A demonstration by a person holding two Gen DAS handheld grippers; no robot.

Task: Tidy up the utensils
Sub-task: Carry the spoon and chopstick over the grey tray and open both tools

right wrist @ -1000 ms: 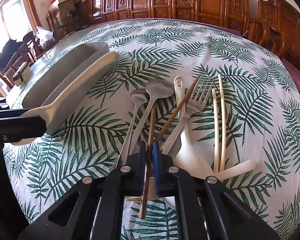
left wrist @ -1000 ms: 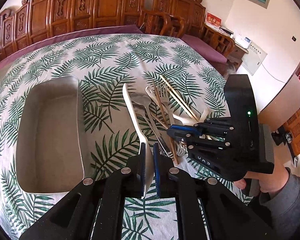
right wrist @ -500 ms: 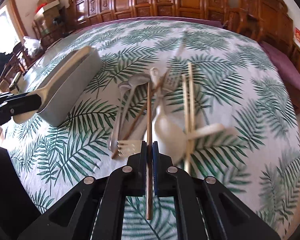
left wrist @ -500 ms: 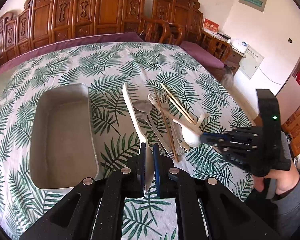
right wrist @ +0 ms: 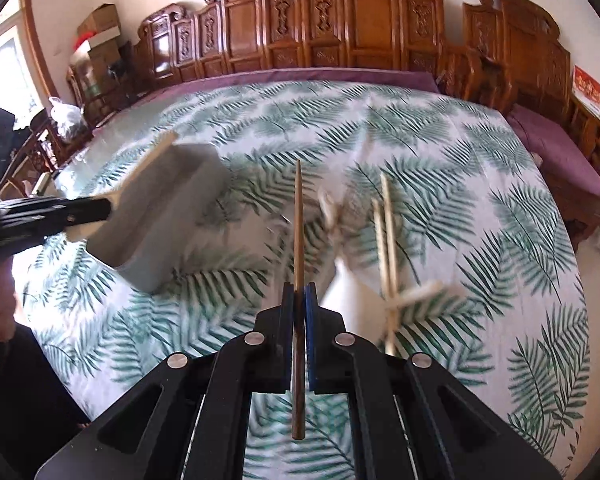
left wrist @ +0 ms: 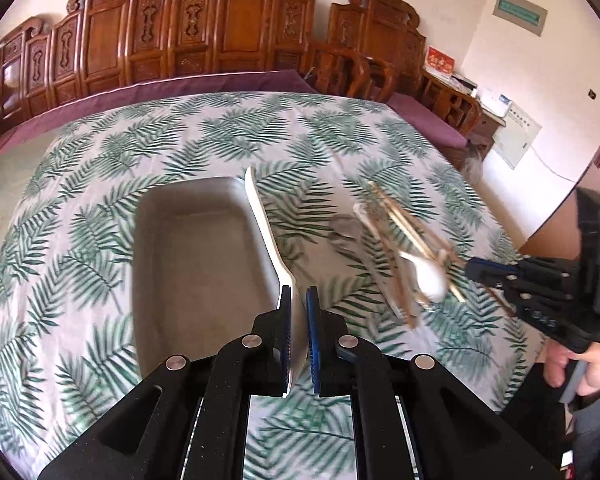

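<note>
My left gripper (left wrist: pixel 299 308) is shut on a cream flat spatula (left wrist: pixel 262 224), held above the right rim of the grey rectangular tray (left wrist: pixel 188 256). It also shows in the right wrist view (right wrist: pixel 100 210) beside the tray (right wrist: pixel 156 232). My right gripper (right wrist: pixel 299 300) is shut on a brown wooden chopstick (right wrist: pixel 298 232), lifted above the cloth. It shows at the right of the left wrist view (left wrist: pixel 474 269). The blurred pile of utensils (left wrist: pixel 396 256) lies right of the tray: metal spoons, a white spoon (left wrist: pixel 428 276) and pale chopsticks (right wrist: pixel 388 240).
The table has a palm-leaf cloth (right wrist: pixel 460 168). Carved wooden chairs (left wrist: pixel 228 40) ring its far side. A purple cushion (right wrist: pixel 556 156) lies at the right. The person's hand (left wrist: pixel 576 364) holds the right gripper at the table's right edge.
My left gripper moved left with the spatula, now over the tray's right rim. My right gripper lifted back with the brown chopstick, away from the pile.
</note>
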